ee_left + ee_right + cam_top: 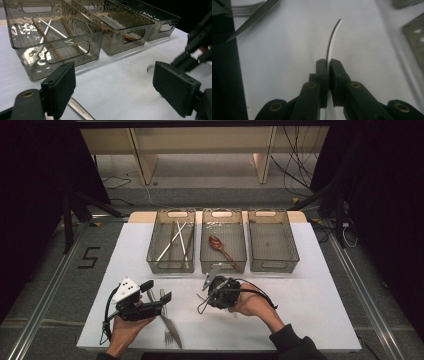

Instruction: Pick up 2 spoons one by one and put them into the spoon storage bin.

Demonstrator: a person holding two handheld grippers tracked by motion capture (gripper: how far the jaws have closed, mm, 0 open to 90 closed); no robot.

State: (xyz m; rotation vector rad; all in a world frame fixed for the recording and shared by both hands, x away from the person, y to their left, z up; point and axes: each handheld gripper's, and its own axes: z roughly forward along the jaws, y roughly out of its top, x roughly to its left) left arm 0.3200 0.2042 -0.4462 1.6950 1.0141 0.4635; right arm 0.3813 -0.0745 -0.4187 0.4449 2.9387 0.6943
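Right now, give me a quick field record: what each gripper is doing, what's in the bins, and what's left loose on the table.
right gripper: shut on a thin curved metal utensil, seen edge-on
left gripper: open, nothing between its jaws
left bin: chopsticks, light and brown
middle bin: wooden spoon
right bin: looks empty
loose on table: fork and knife by the left gripper

The white table (310,310) bears 3 bins (274,265), a knife (170,324) and fork (168,336).
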